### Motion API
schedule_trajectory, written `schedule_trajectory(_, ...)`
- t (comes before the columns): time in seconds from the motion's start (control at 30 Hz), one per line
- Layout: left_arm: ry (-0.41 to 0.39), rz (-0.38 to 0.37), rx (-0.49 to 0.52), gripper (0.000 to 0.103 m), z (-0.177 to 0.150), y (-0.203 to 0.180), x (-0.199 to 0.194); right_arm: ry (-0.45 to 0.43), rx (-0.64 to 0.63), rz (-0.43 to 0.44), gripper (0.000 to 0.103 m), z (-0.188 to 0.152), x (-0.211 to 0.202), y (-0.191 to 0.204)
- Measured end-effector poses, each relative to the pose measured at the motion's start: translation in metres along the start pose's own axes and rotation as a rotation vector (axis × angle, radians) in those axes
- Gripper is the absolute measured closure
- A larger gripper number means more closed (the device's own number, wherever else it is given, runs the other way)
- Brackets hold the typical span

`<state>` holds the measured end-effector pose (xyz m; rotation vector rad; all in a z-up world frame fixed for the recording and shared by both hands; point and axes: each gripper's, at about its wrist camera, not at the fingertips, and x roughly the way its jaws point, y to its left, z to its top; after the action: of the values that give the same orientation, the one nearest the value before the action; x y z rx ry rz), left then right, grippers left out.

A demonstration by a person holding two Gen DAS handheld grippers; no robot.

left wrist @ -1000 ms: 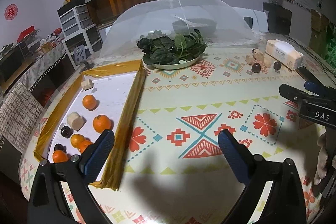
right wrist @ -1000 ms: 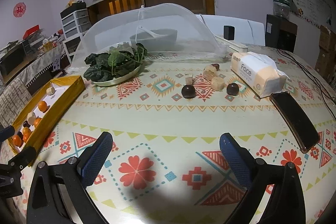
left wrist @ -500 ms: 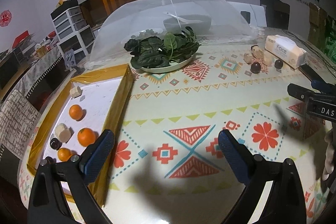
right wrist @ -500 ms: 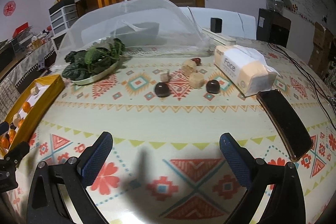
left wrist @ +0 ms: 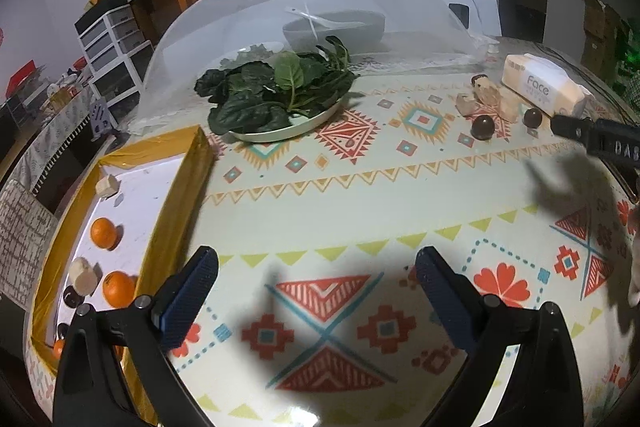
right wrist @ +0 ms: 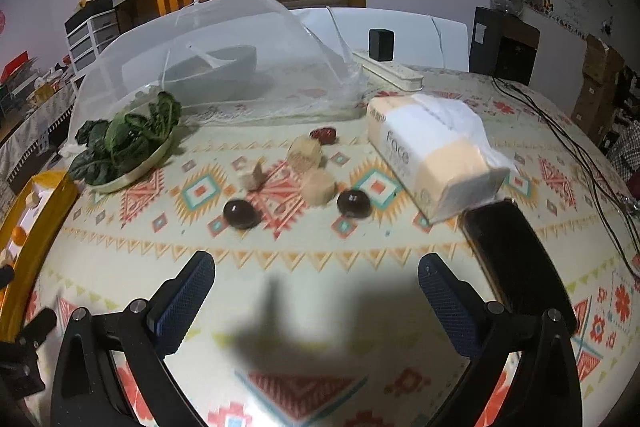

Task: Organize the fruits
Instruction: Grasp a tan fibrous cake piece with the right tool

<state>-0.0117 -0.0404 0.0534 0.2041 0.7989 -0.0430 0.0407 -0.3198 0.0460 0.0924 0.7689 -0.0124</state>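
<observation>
A yellow-rimmed tray [left wrist: 176, 211] at the table's left holds several oranges [left wrist: 105, 233], dark fruits and beige pieces. Loose on the patterned cloth in the right wrist view lie two dark round fruits [right wrist: 240, 213] [right wrist: 353, 203], beige chunks [right wrist: 318, 187] and a red fruit [right wrist: 323, 135]. They also show far right in the left wrist view [left wrist: 482, 127]. My left gripper [left wrist: 316, 291] is open and empty above the cloth, just right of the tray. My right gripper [right wrist: 316, 293] is open and empty, a short way in front of the loose fruits.
A plate of spinach [left wrist: 280, 95] stands mid-table, a mesh food cover [right wrist: 224, 55] over a bowl behind it. A tissue pack [right wrist: 432, 163] and a black phone [right wrist: 516, 259] lie to the right. Cables [right wrist: 560, 131] run along the right edge.
Both grippers have moved forward over the table. The left has shifted right, away from the tray. The right has come closer to the loose fruits. Both stay open.
</observation>
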Motion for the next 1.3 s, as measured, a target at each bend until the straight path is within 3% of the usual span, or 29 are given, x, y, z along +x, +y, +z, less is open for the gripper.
schedule_trajectory(0.23,-0.012,-0.079,-0.018,0.004,0.021,-0.004,0.013,-0.021,0.094,0.102,0.003,0.046,0.019,-0.025)
schedule_trajectory(0.4,-0.033,-0.163,-0.049,0.004,0.026,-0.008,0.023,0.053,0.168,0.185,0.039,0.078,0.054,-0.037)
schedule_trajectory(0.67,-0.08,-0.243,-0.117,0.004,0.021,0.0,0.026,0.174,0.087,0.079,0.042,0.101,0.117,-0.011)
schedule_trajectory(0.8,-0.05,-0.279,-0.151,0.004,0.019,0.006,0.037,0.238,0.053,0.038,0.042,0.093,0.141,-0.003)
schedule_trajectory(0.9,-0.031,-0.307,-0.178,0.004,0.018,0.01,0.042,0.267,0.072,0.042,0.05,0.087,0.15,-0.002)
schedule_trajectory(1.0,-0.044,-0.315,-0.185,0.004,0.017,0.012,0.041,0.257,0.076,0.055,0.066,0.085,0.146,0.001)
schedule_trajectory(1.17,-0.09,-0.324,-0.163,0.004,0.017,0.007,0.037,0.203,0.088,0.072,0.066,0.076,0.117,0.002)
schedule_trajectory(1.3,-0.053,-0.35,-0.142,0.004,0.022,-0.005,0.035,0.129,0.124,0.141,0.066,0.064,0.07,-0.012)
